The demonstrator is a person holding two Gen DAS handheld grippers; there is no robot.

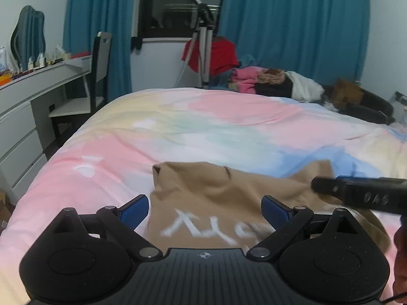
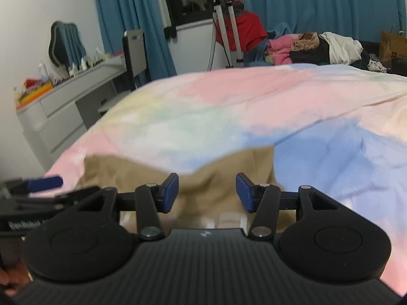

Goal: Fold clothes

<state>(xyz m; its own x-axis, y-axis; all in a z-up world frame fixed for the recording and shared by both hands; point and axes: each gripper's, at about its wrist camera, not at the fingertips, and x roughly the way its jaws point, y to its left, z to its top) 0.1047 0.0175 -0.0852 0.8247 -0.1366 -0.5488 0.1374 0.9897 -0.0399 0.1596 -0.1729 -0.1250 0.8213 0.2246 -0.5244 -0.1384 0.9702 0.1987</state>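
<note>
Left wrist view: the left gripper (image 1: 204,209) hovers over a tan garment (image 1: 229,203) that lies on a bed covered by a pastel quilt (image 1: 178,127) of pink, blue and yellow patches. Its blue-padded fingers (image 1: 134,209) stand spread wide, nothing between the pads but the cloth beneath them; no pinch is visible. White lettering on the garment shows between the fingers, blurred and unreadable. The right gripper (image 1: 356,194) enters from the right edge, lying across the garment's far right part. Right wrist view: the right gripper (image 2: 206,193) has its fingers (image 2: 245,193) partly spread, with the tan garment (image 2: 203,190) seen through the gap; whether the pads touch cloth cannot be told. The left gripper (image 2: 38,185) shows at the left edge. Beyond the bed stand a white desk (image 1: 38,86), a tripod (image 1: 204,38), blue curtains (image 1: 292,25) and a pile of clothes (image 1: 267,81).
</note>
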